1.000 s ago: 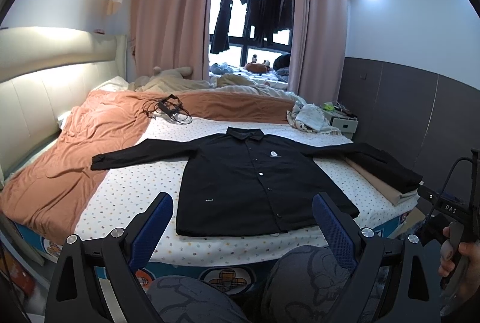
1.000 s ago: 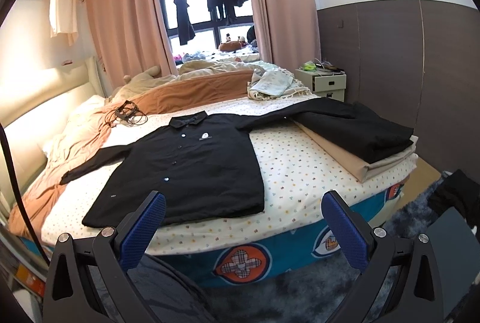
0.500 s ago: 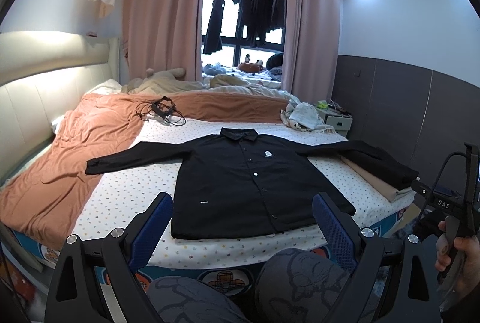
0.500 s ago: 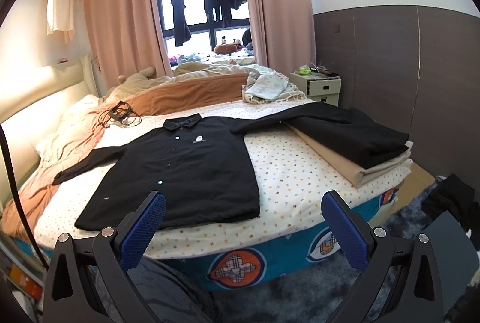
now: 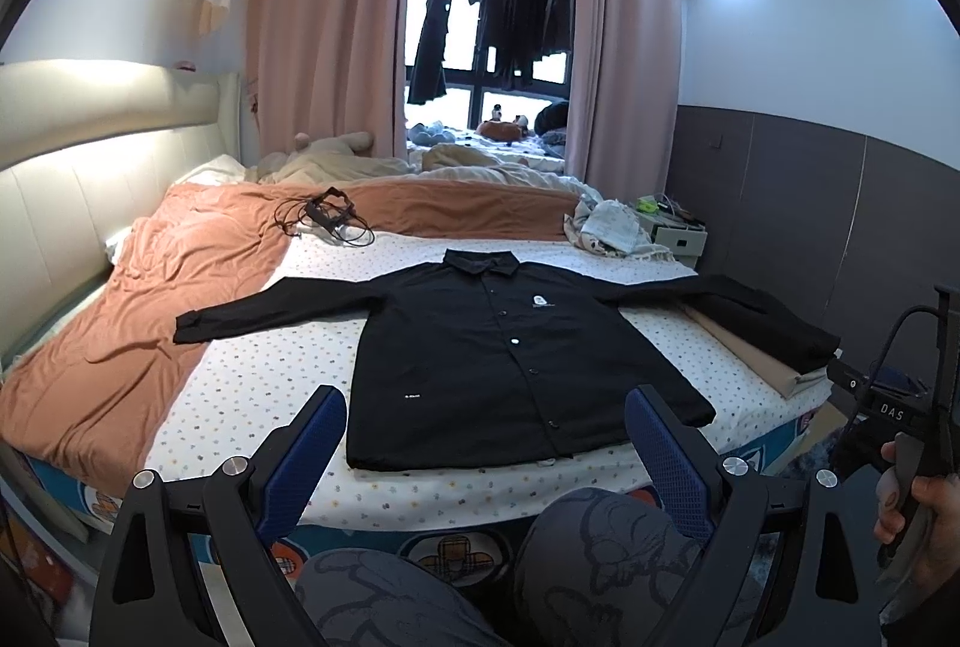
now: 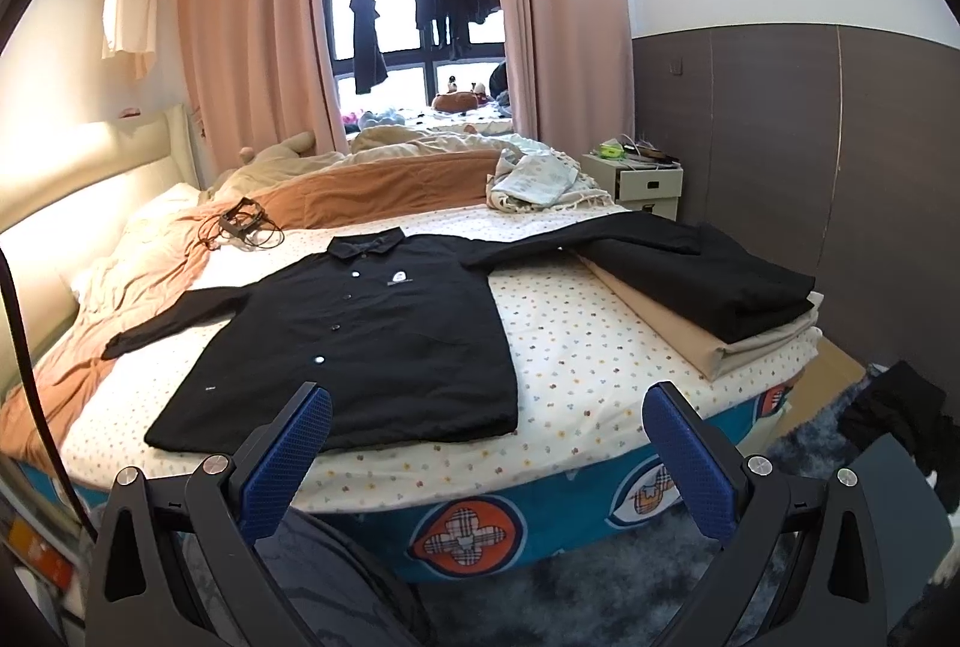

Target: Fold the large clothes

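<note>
The black jacket (image 5: 510, 359) lies flat on the bed (image 5: 252, 389), front side up and buttoned, with both sleeves spread out to the sides. It is ahead of the left tongs (image 5: 486, 443), and its lower hem is near their blue tips. For the right tongs (image 6: 486, 437) the jacket (image 6: 360, 347) lies ahead and to the left. Both tongs are wide open, hold nothing and do not touch the cloth. One sleeve reaches over a stack of folded clothes (image 6: 720, 299), which is ahead of the right tongs, at the bed edge. An orange blanket (image 5: 120, 323) covers the bed to the left of the left tongs. A bundle of cables (image 5: 327, 221) lies beyond the jacket collar. A hand (image 5: 918, 515) grips the right tool's handle.
</note>
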Action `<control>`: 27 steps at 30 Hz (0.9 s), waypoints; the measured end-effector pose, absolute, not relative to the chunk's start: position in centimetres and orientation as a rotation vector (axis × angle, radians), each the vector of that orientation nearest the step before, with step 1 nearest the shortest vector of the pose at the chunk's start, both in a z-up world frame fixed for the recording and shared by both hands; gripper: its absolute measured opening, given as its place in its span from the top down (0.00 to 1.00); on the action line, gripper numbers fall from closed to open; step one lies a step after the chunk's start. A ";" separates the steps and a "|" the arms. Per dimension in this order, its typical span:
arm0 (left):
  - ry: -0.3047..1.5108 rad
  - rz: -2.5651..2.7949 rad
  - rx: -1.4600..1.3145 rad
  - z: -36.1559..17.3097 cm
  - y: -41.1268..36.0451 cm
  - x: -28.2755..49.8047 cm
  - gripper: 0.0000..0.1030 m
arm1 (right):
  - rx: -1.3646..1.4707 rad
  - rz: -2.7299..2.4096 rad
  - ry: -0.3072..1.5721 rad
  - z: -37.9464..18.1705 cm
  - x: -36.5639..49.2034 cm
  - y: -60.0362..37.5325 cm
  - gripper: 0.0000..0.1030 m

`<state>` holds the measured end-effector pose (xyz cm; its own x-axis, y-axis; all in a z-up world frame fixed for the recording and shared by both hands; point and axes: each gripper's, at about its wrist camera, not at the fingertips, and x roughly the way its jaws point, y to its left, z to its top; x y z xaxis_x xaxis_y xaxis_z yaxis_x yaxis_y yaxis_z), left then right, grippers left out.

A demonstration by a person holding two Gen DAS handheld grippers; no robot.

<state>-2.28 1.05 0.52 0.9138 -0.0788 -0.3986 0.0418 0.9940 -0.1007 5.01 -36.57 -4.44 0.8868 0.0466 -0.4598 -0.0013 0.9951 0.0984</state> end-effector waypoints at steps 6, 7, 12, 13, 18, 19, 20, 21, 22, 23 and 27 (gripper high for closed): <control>0.401 -0.055 -0.063 0.6 0.6 -3.1 0.08 | 0.094 0.031 0.472 -4.5 4.6 -36.4 0.00; 0.399 -0.054 -0.061 0.6 0.5 -3.2 0.08 | 0.095 0.033 0.472 -4.6 4.6 -36.4 0.00; 0.396 -0.053 -0.076 0.6 0.6 -3.5 0.08 | 0.098 0.037 0.474 -4.6 4.4 -36.5 0.00; 0.397 -0.055 -0.080 0.6 0.6 -3.5 0.08 | 0.097 0.036 0.474 -4.6 4.4 -36.5 0.00; 0.402 -0.057 -0.080 0.8 0.9 -3.3 0.08 | 0.097 0.038 0.474 -4.6 4.4 -36.5 0.00; 0.403 -0.057 -0.080 0.8 0.9 -3.3 0.08 | 0.096 0.040 0.476 -4.6 4.5 -36.5 0.00; 0.405 -0.056 -0.080 0.8 0.8 -3.2 0.08 | 0.095 0.041 0.478 -4.6 4.8 -36.5 0.00; 0.404 -0.054 -0.080 0.7 0.8 -3.2 0.08 | 0.093 0.040 0.478 -4.5 4.9 -36.4 0.00; 0.407 -0.052 -0.079 0.7 0.8 -3.0 0.08 | 0.093 0.039 0.481 -4.6 5.1 -36.4 0.00; 0.410 -0.049 -0.080 0.7 0.9 -2.8 0.08 | 0.095 0.040 0.485 -4.6 5.5 -36.4 0.00; 0.417 -0.026 -0.085 0.9 1.5 -1.8 0.08 | 0.098 0.058 0.494 -4.9 6.6 -36.1 0.00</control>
<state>-1.83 1.52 0.87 0.9139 -0.0425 -0.4037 0.0076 0.9961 -0.0878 6.61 -36.10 -4.89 0.8790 0.0792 -0.4703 -0.0316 0.9936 0.1082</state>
